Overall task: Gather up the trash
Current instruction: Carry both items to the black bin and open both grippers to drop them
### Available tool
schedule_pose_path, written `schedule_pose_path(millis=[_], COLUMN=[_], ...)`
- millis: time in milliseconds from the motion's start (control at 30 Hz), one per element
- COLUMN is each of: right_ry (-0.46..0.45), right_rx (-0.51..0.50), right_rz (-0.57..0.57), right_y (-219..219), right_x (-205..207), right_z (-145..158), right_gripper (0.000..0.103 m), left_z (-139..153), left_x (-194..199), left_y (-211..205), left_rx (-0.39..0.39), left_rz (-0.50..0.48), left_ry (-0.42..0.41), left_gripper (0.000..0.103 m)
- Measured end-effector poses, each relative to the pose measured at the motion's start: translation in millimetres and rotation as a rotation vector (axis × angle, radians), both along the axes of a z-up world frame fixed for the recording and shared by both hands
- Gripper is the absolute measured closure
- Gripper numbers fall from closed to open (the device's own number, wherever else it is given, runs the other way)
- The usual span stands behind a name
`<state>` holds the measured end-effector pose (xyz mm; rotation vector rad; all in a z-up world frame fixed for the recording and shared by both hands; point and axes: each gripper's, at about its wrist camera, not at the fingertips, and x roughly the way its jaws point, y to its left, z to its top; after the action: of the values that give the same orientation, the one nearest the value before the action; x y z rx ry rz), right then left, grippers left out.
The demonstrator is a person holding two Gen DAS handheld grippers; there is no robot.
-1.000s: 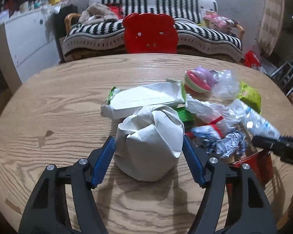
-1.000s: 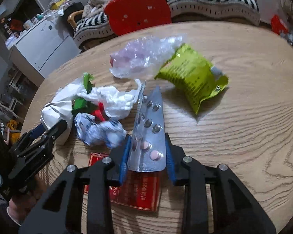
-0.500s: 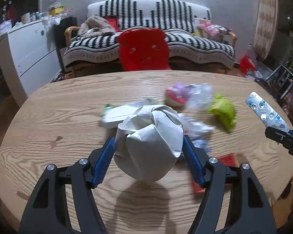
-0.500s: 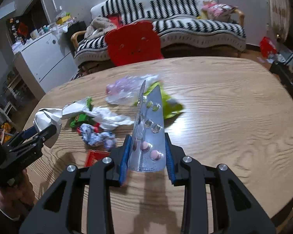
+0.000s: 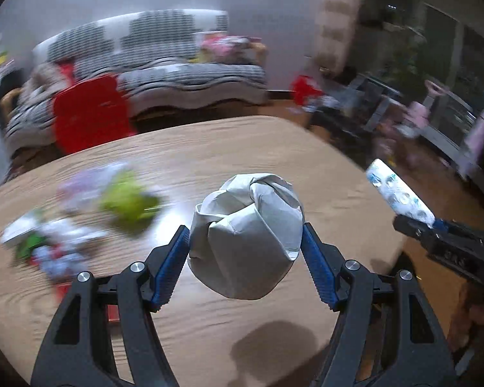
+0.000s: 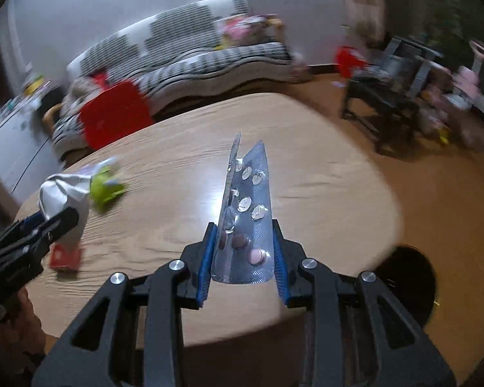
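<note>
My left gripper [image 5: 245, 245] is shut on a crumpled white paper ball [image 5: 247, 238] and holds it above the wooden table [image 5: 209, 148]. My right gripper [image 6: 242, 242] is shut on a silver pill blister pack [image 6: 247, 213], also held above the table. The blister pack also shows at the right of the left wrist view [image 5: 400, 195]. The paper ball shows at the left of the right wrist view [image 6: 64, 198]. More trash lies blurred on the table's left: a green wrapper [image 5: 127, 200], clear plastic [image 5: 84, 183] and a red packet [image 6: 64, 256].
A round dark bin [image 6: 413, 277] stands on the floor past the table's right edge. A red chair [image 5: 90, 113] and a striped sofa [image 5: 164, 67] are behind the table. A black rack [image 6: 387, 93] and clutter are at the right.
Both grippers have lifted and swung to the right with their loads. The trash pile has slid to the left of both views, and the floor bin has come into the right wrist view.
</note>
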<state>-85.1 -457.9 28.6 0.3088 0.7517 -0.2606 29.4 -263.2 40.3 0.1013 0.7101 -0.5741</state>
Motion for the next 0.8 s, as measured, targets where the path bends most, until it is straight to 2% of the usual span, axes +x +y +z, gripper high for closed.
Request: schedule_pose_path(millis=[133, 233, 333, 433, 533, 667, 800], right_ry=[-0.005, 0.017, 0.056, 0.097, 0.13, 0.141, 0.145], right_rx=[0.025, 0.055, 0.094, 0.124, 0.176, 0.229, 0.23], right_rz=[-0.137, -0.25, -0.318, -0.357, -0.395, -0.408, -0.404], right_y=[-68.6, -121.8, -160.5, -187.4, -213.8, -228.5, -225.1], right_x=[-48.4, -89.5, -117.8, -134.6, -147.5, -147.8, -140.8], right_z=[-6.3, -23.9, -45.2, -65.9, -87.9, -99.5, -100.4], right_gripper=[0.07, 0.07, 0.07, 0.07, 0.07, 0.07, 0.07], left_z=[-11.3, -23.2, -40.1, -66.6, -88.5, -117.4, -124.3], left_x=[-36.0, -65.9, -97.5, -124.5, -135.3, -138.9, -128.4], left_y=[-80.3, -126.5, -172.2, -216.7, -242.6, -269.8, -290.6], left_rx=[-0.009, -0.015, -0.021, 0.016, 0.049, 0.089, 0.095], left_rz=[-0.183, -0.311, -0.432, -0.531, -0.575, -0.595, -0.585], left_ry=[0.032, 0.052, 0.087, 0.11, 0.127, 0.16, 0.182], left_gripper=[0.035, 0.035, 0.035, 0.035, 0.035, 0.035, 0.035])
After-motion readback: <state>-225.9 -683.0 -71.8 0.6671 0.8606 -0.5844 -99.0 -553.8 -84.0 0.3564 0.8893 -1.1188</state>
